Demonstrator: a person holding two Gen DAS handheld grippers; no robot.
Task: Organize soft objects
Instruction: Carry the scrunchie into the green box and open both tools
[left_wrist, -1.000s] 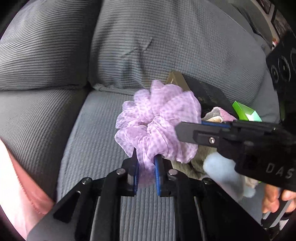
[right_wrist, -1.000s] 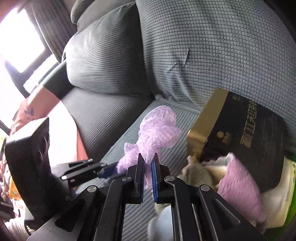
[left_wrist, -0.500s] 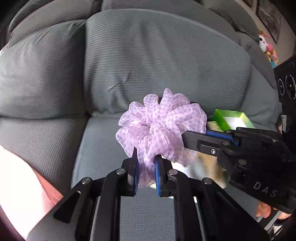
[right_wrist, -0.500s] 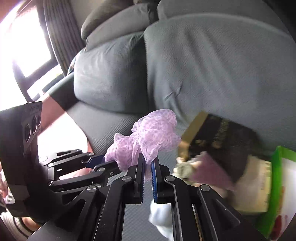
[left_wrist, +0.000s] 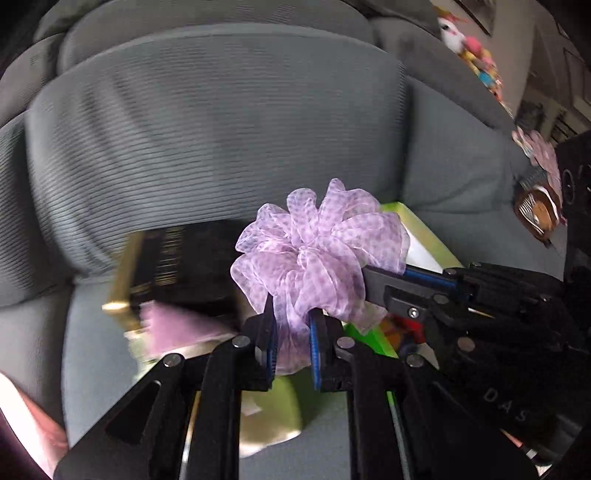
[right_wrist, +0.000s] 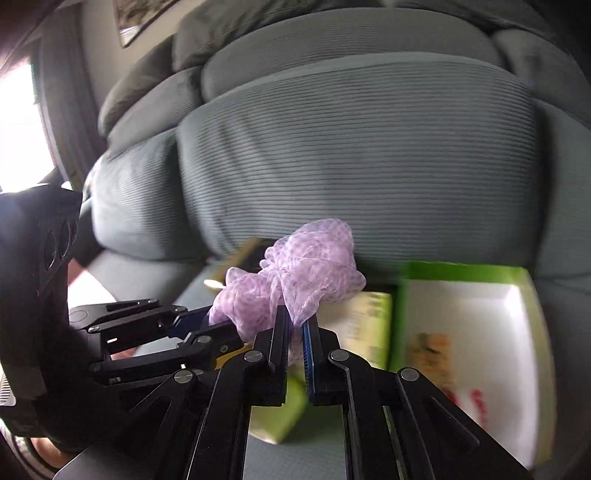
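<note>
A sheer purple checked scrunchie (left_wrist: 317, 254) is held in the air above the sofa seat by both grippers. My left gripper (left_wrist: 291, 325) is shut on its lower edge. My right gripper (right_wrist: 295, 325) is shut on its other side and shows from the right in the left wrist view (left_wrist: 373, 275). The scrunchie also shows in the right wrist view (right_wrist: 295, 273), and the left gripper (right_wrist: 218, 325) comes in there from the left. Below it lies an open green box (right_wrist: 517, 280) with a white inside. A pink soft item (left_wrist: 173, 328) lies by a black and gold box (left_wrist: 173, 258).
Grey ribbed sofa cushions (left_wrist: 207, 136) fill the background. A green lid or package (right_wrist: 369, 317) lies beside the open box. Plush toys (left_wrist: 476, 51) sit on the sofa's far right. A brown round object (left_wrist: 535, 214) lies at the right. The person's leg (left_wrist: 40, 424) is at lower left.
Both grippers have carried the scrunchie up and to the right, from beside the black and gold box to above the green box. Both stay shut on it.
</note>
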